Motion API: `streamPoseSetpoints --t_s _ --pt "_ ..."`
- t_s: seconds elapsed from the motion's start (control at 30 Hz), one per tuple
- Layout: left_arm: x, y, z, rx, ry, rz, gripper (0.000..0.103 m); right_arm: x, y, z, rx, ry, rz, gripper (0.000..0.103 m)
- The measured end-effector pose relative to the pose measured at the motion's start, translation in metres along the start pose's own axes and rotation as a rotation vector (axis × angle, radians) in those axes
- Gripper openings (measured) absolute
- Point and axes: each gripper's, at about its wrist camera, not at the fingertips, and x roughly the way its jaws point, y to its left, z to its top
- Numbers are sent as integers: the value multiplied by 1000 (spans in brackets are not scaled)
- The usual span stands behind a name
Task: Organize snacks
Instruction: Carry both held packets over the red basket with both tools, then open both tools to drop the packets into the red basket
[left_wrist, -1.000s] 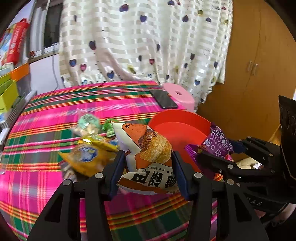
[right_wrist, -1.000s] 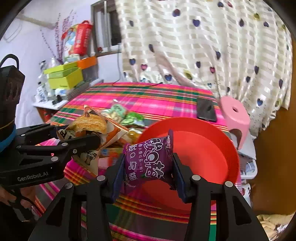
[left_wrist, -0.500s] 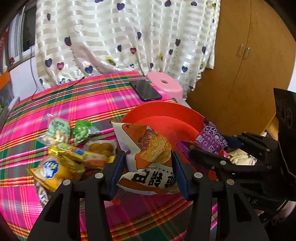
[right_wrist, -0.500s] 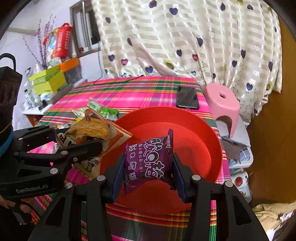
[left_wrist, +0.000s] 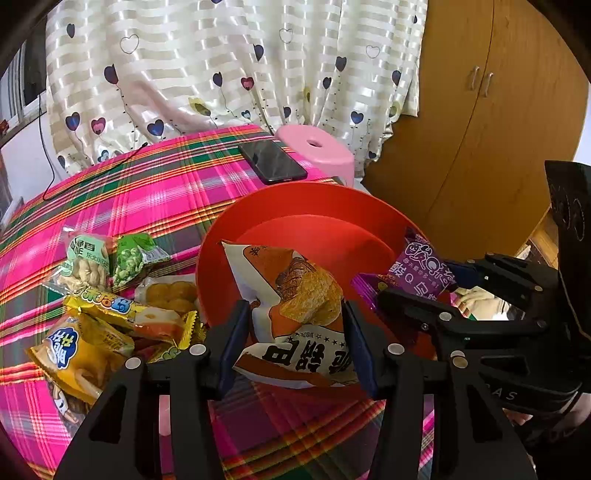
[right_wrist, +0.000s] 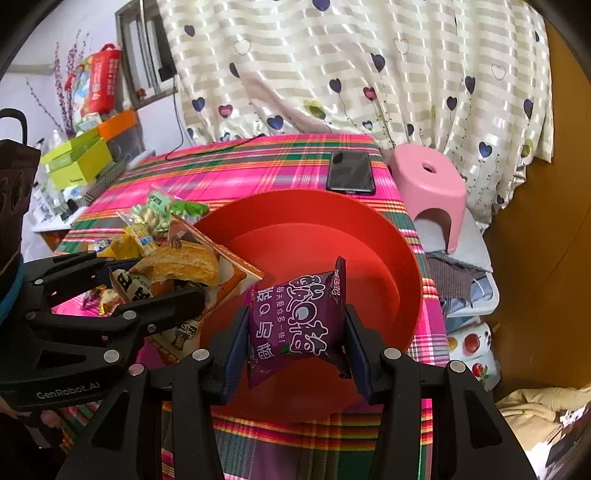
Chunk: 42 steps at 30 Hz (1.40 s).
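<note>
Snack sort | my left claw (left_wrist: 295, 339) grips pastry bag (left_wrist: 295, 314), right claw (right_wrist: 295, 347) grips purple bag (right_wrist: 297, 325) | both over red bowl (right_wrist: 388, 236) for dropping in | loose snacks (left_wrist: 110, 295) wait on counter (left_wrist: 147, 199)

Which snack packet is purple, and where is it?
The purple packet with white lettering, held in the right gripper over the red bowl. The packets on the tablecloth are yellow, green or orange.
</note>
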Motion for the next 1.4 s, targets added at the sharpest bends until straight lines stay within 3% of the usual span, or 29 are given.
streamPoseSetpoints --t_s 0.37,0.9,1.4 --pt "5 1 -1 1 25 -13 53 1 -2 -1 6 16 -27 51" --pt "-27 13 -10 -32 -55 25 53 -21 20 4 -32 -30 -27 54" --pt "-55 50 -27 -116 -97 94 53 -21 63 11 -103 -43 15 54"
